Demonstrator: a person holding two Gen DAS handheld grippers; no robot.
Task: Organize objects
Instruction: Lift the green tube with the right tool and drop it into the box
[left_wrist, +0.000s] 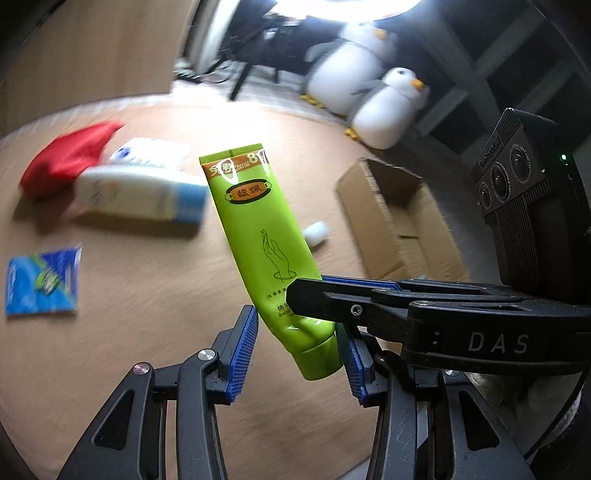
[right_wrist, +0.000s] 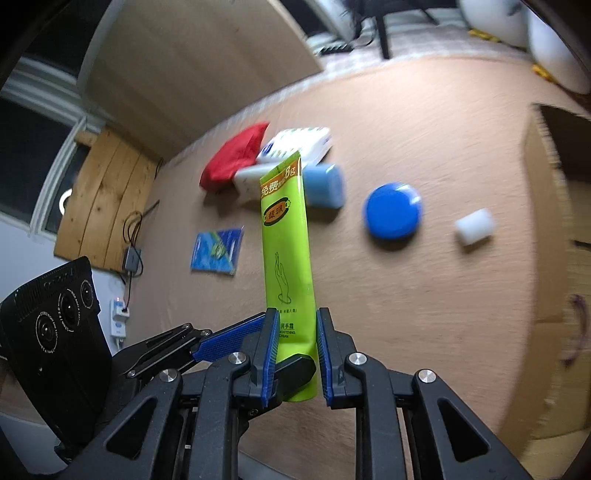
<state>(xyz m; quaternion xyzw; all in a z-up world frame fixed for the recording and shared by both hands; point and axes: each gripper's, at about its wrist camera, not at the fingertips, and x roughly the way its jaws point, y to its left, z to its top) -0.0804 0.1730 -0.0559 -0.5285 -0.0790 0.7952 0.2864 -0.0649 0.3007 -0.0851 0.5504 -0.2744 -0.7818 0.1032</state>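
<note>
A green hand-cream tube (left_wrist: 266, 251) is held upright above the tan table, cap end down. It also shows in the right wrist view (right_wrist: 286, 251). My right gripper (right_wrist: 295, 354) is shut on the tube's lower part, its blue pads pressing both sides. My left gripper (left_wrist: 299, 350) stands around the tube's cap end, with the left pad a little apart from the tube. The right gripper's fingers (left_wrist: 351, 299) cross in front of the tube from the right in the left wrist view.
On the table lie a red pouch (left_wrist: 66, 158), a white bottle with a blue cap (left_wrist: 140, 197), a white packet (left_wrist: 147, 151), a blue sachet (left_wrist: 42, 280), a blue round tin (right_wrist: 393, 212) and a small white jar (right_wrist: 474, 225). An open cardboard box (left_wrist: 399, 221) stands at the right.
</note>
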